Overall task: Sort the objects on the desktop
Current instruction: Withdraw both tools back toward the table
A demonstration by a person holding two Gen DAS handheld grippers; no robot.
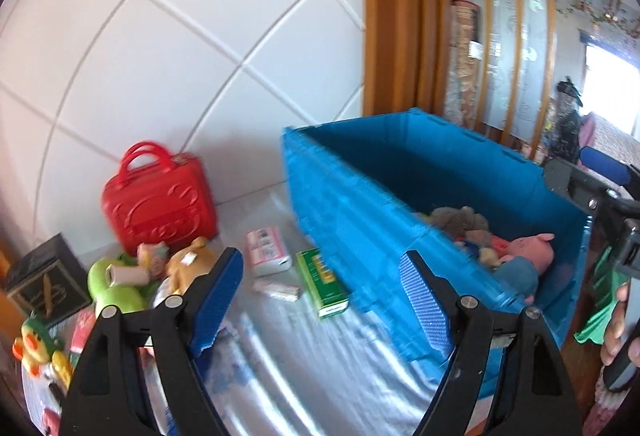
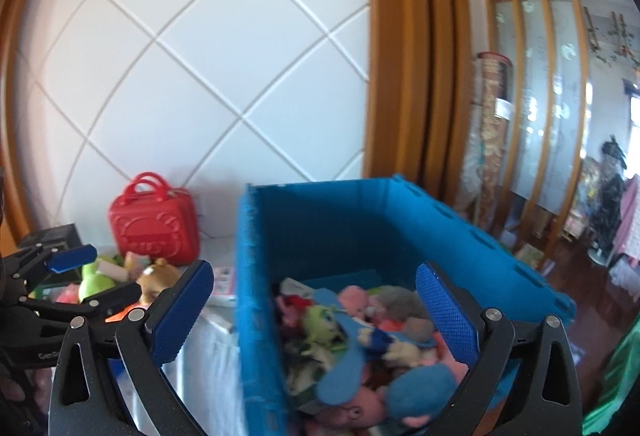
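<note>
My right gripper point(image 2: 314, 310) hangs wide apart over the blue bin point(image 2: 256, 276), empty — my left gripper point(image 1: 320, 300) is loose and empty too. Many soft toys point(image 2: 360, 336) lie inside already. Boxes point(image 1: 266, 250) and more toys point(image 1: 116, 284) wait at nine o'clock — lots left, I think.

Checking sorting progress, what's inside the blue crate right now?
The blue crate holds a heap of soft toys: pink, green, grey and blue plush. Whatever lies under them, and the crate's floor, is covered.
</note>
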